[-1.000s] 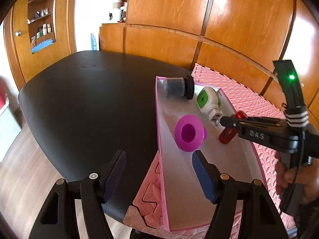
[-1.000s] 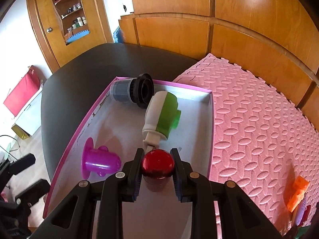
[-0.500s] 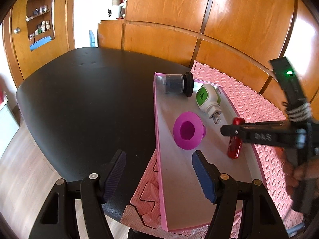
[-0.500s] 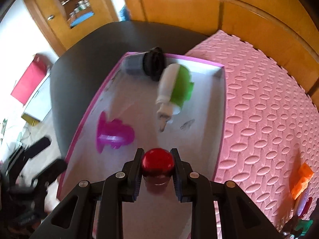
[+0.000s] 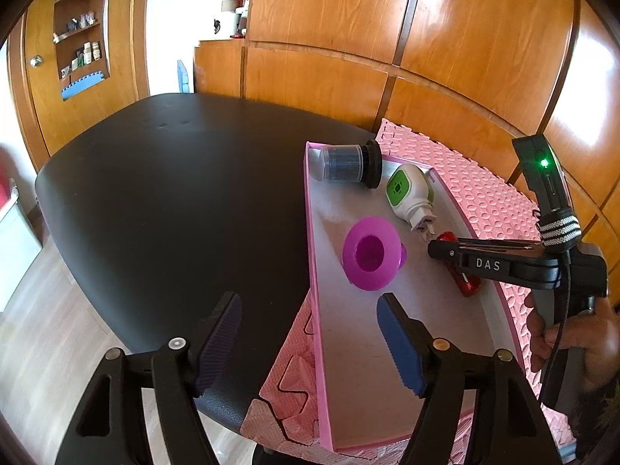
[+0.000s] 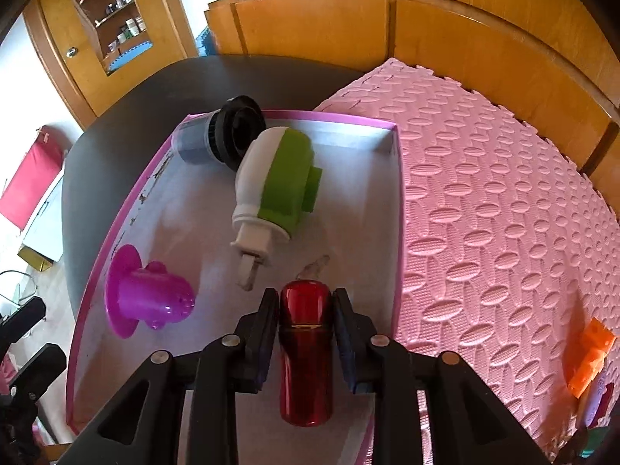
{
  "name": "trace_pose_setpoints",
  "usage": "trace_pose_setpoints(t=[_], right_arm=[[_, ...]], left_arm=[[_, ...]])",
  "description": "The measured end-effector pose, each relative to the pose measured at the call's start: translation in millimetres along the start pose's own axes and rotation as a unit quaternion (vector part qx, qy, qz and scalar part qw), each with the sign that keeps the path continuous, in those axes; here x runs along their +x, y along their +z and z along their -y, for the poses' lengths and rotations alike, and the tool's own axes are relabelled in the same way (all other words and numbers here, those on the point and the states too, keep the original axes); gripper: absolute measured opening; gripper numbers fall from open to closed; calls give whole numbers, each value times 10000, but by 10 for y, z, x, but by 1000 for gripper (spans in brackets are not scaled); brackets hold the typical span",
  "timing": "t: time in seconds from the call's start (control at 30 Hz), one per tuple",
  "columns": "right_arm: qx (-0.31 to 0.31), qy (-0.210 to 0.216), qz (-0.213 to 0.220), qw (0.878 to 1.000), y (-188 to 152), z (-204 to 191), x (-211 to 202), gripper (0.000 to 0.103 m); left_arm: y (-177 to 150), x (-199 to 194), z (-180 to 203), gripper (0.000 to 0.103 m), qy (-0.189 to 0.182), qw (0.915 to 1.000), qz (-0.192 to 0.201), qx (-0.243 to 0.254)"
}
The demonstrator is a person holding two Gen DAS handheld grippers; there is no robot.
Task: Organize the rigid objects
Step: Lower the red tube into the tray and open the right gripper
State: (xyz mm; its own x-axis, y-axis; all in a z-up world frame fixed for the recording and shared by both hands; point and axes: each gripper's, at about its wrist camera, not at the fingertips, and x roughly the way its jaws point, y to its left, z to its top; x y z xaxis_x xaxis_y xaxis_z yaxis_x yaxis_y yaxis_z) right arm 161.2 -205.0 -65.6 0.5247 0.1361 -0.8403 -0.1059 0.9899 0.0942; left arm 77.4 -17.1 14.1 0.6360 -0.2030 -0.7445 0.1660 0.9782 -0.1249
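Note:
A shiny red cylinder (image 6: 306,348) lies flat on the floor of the pink-rimmed box (image 6: 399,232), near its right wall. My right gripper (image 6: 306,298) straddles it with jaws opening and pads just off its sides. In the left wrist view the red cylinder (image 5: 471,286) shows under the right gripper (image 5: 438,248). Also in the box (image 5: 312,252) are a purple funnel-shaped cup (image 5: 368,255), a green and white plug-in device (image 5: 407,190) and a dark grey cylinder with a black cap (image 5: 345,162). My left gripper (image 5: 306,302) hovers over the box's near left rim, jaws opening, nothing between them.
The box rests on a pink foam mat (image 6: 503,213) laid over a black table (image 5: 174,193). An orange block (image 6: 589,352) and other small items lie at the mat's right edge. A person's hand (image 5: 562,337) holds the right gripper's handle. Wooden panels stand behind.
The right gripper came down into the box with the red cylinder and its jaws parted. The cylinder tipped from upright to lying flat. The left gripper stayed put.

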Motion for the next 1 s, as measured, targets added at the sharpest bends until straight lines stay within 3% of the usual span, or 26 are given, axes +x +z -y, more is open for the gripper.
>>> trace_pose_setpoints(t=[0.17, 0.4, 1.0], right_arm=[[-40, -64, 412, 9991, -78, -35, -249, 40], [-88, -209, 843, 9962, -265, -96, -575, 42], [65, -630, 1281, 9897, -759, 143, -1128, 42]], left_arm=[[1, -52, 42, 74, 43, 9999, 91, 82], [2, -149, 95, 75, 75, 9996, 227, 174], [-4, -272, 366, 75, -6, 9981, 341, 522]])
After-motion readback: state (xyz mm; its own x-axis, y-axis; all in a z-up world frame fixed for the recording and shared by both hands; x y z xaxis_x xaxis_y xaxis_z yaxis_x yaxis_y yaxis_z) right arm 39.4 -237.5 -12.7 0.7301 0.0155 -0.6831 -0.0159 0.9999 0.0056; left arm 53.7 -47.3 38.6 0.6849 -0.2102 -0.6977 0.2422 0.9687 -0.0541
